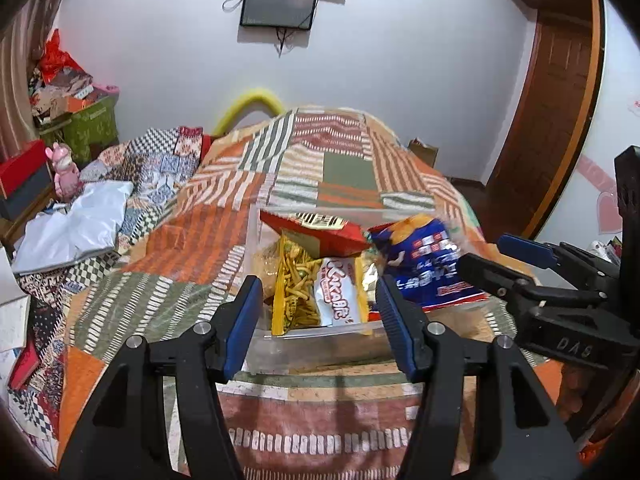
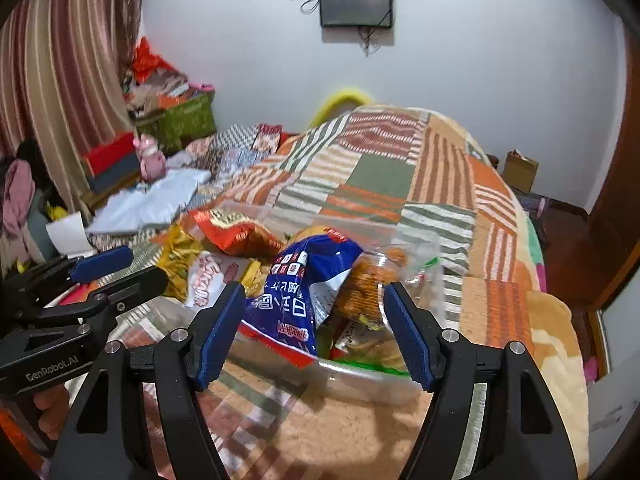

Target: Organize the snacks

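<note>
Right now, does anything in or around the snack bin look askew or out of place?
Yes. The blue snack bag lies tilted across the clear bin's near rim, partly sticking out. The red packet perches slanted atop the pile. Nothing looks spilled. Both grippers are open and empty.

blue snack bag (image 2: 296, 300), red packet (image 1: 320, 232), striped patchwork blanket (image 1: 328, 160)
</note>
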`<action>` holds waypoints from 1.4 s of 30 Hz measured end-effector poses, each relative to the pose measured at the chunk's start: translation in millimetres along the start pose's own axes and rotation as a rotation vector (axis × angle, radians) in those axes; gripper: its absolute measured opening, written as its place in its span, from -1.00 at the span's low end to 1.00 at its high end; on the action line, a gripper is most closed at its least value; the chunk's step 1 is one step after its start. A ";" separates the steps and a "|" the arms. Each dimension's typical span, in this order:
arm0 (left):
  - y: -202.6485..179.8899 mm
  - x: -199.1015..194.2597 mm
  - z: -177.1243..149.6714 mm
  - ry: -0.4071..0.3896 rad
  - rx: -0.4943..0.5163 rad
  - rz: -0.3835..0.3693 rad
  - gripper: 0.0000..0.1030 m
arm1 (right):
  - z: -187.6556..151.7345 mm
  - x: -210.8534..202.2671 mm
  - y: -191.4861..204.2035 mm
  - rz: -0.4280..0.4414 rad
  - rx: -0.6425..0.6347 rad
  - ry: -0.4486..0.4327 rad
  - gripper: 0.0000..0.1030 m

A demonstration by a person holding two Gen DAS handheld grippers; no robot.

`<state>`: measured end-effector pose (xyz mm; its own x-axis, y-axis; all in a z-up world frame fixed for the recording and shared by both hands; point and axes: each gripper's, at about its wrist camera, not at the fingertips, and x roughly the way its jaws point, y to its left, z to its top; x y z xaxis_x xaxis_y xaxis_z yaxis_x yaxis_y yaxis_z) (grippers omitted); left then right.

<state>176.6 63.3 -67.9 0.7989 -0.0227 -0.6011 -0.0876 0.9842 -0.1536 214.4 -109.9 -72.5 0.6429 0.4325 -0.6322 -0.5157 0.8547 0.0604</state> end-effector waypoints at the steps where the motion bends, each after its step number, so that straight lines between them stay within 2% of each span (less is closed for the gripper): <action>1: -1.5 -6.2 0.7 -0.012 0.003 0.000 0.14 | 0.4 -6.6 -0.5 -0.003 0.008 -0.013 0.33; 7: -15.4 -46.4 4.0 -0.094 0.038 -0.003 0.21 | -2.2 -52.0 6.4 -0.055 0.018 -0.108 0.34; 11: -22.7 -75.8 2.4 -0.155 0.050 -0.009 0.30 | -6.6 -81.5 12.6 -0.072 0.024 -0.174 0.57; 16: -31.8 -107.8 -1.5 -0.212 0.067 -0.014 0.36 | -12.4 -109.4 21.1 -0.081 0.026 -0.231 0.58; 20: -38.5 -130.0 -6.8 -0.259 0.082 -0.006 0.56 | -18.0 -127.5 25.7 -0.089 0.034 -0.265 0.59; 22: -40.4 -139.5 -9.6 -0.278 0.082 0.004 0.59 | -21.6 -132.8 27.9 -0.109 0.033 -0.277 0.59; 30: -47.8 -159.8 -20.1 -0.316 0.103 0.021 0.85 | -28.3 -148.6 35.1 -0.132 0.046 -0.316 0.76; 36: -45.3 -160.6 -24.1 -0.312 0.087 0.008 0.89 | -34.6 -154.5 36.9 -0.146 0.046 -0.341 0.94; 42: -44.9 -159.6 -26.1 -0.306 0.085 0.007 0.89 | -39.3 -155.0 36.4 -0.140 0.048 -0.341 0.94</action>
<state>37.6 18.2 14.5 0.9414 0.0256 -0.3364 -0.0544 0.9956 -0.0766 73.8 -157.1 -2.7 0.8611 0.3743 -0.3440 -0.3875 0.9213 0.0325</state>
